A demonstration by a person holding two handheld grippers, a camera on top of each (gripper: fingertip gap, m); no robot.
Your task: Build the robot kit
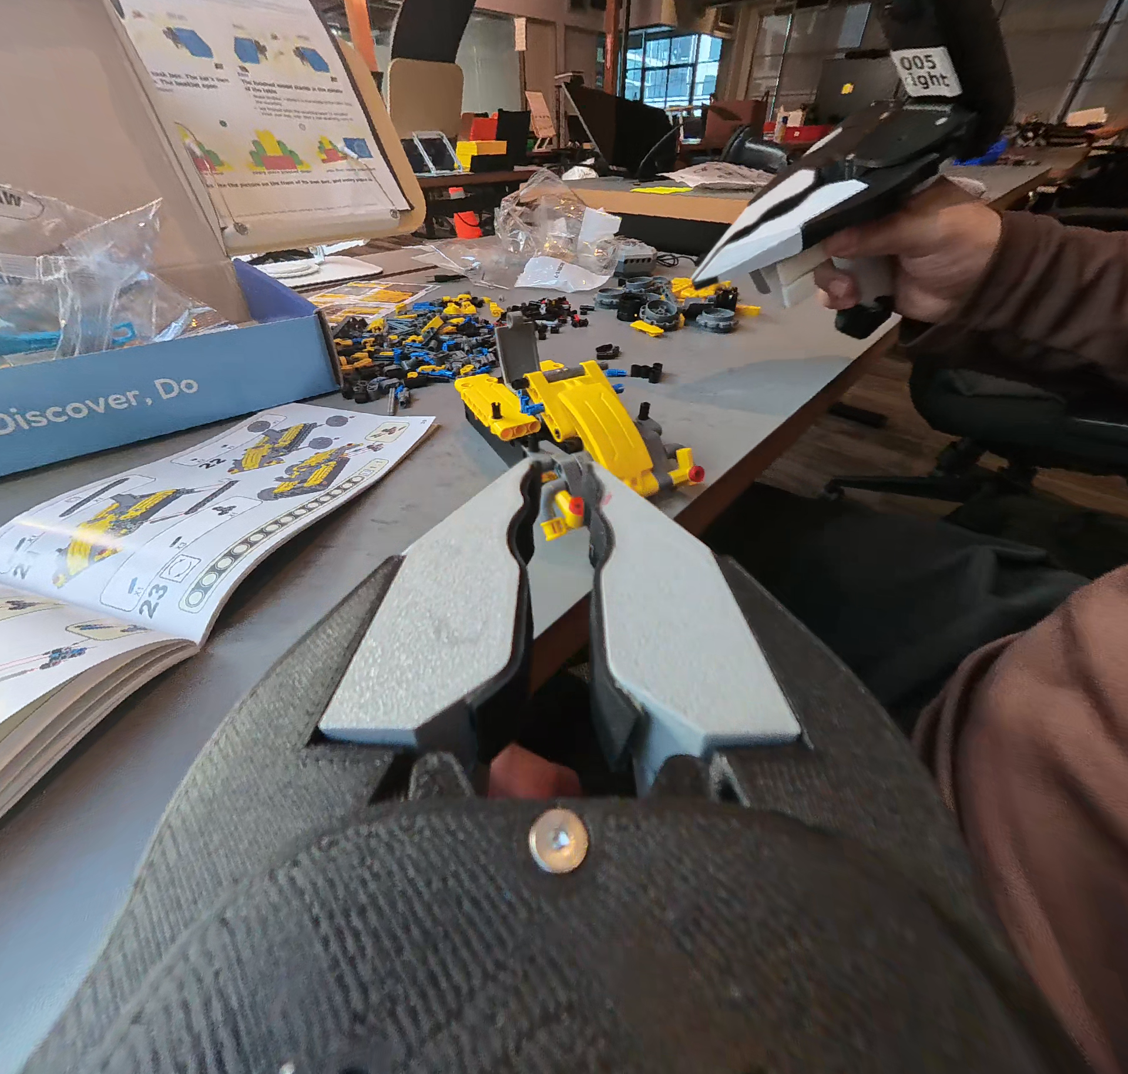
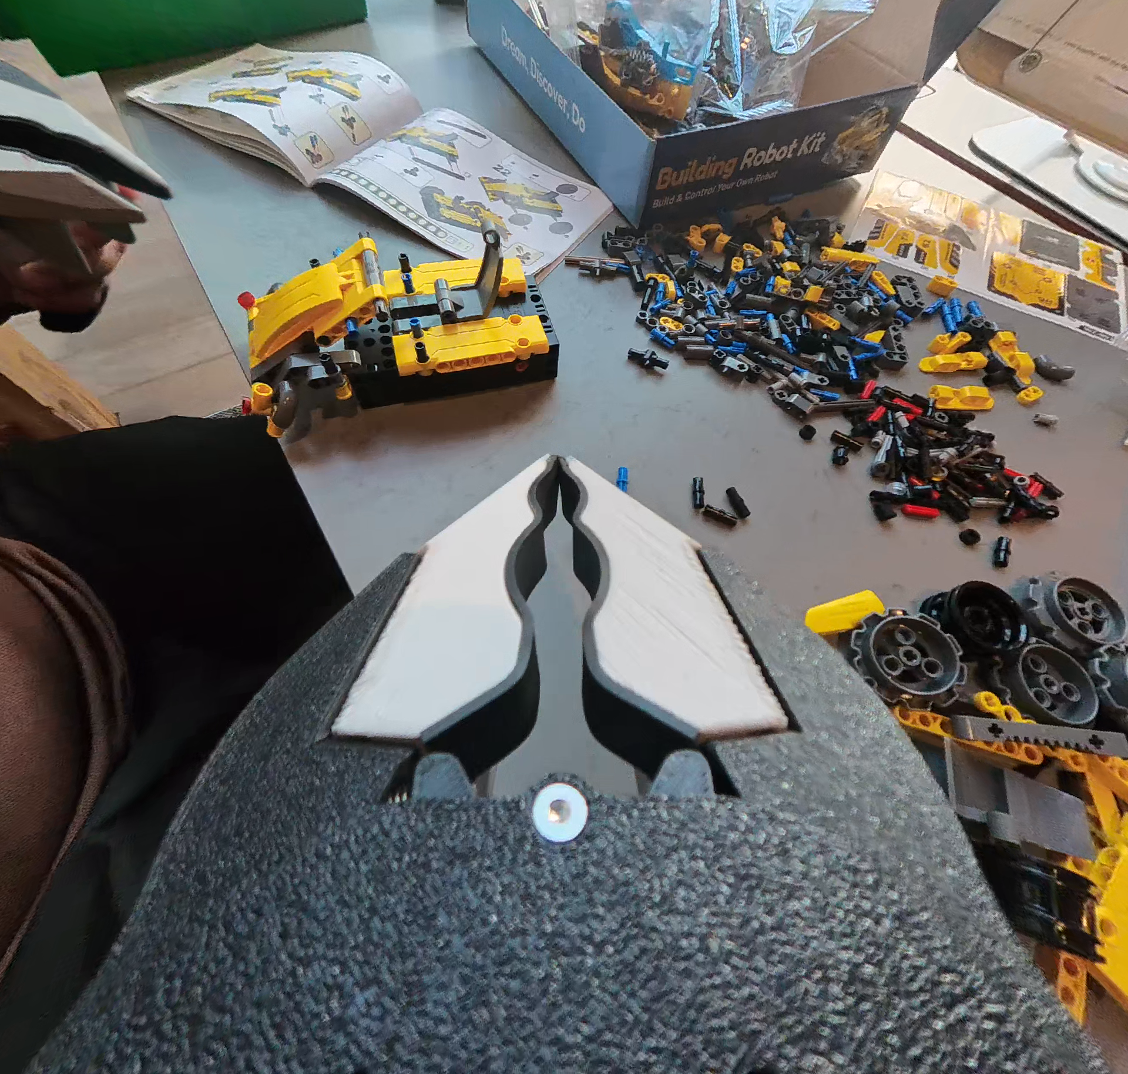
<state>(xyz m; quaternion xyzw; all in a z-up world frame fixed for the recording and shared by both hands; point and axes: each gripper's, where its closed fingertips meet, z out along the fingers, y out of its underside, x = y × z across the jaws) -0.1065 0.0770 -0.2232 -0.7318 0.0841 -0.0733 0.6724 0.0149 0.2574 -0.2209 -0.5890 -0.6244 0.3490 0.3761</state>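
Note:
A half-built yellow and black brick vehicle (image 1: 586,416) (image 2: 390,324) sits on the grey table (image 1: 744,385) near its front edge. My left gripper (image 1: 563,472) is narrowly open and empty, just short of the vehicle's front. A yellow corner piece with a red pin (image 1: 564,510) shows through the gap. It also shows in the right wrist view (image 2: 149,208), raised left of the vehicle. My right gripper (image 2: 558,460) is shut and empty above bare table. It hovers over the grey wheels (image 1: 662,312) in the left wrist view (image 1: 702,278).
A pile of small loose parts (image 2: 793,324) lies right of the vehicle. An open booklet (image 2: 366,153) and a blue kit box (image 2: 763,159) holding plastic bags stand behind. Wheels (image 2: 976,648) and another yellow assembly (image 2: 1037,770) lie at the right. The table edge (image 1: 793,416) is close. One gripper's finger ends stand about 25 centimeters off the other's. The yellow assembly (image 2: 1037,770) lies some 20 centimeters from my right tips, 45 centimeters from my left tips.

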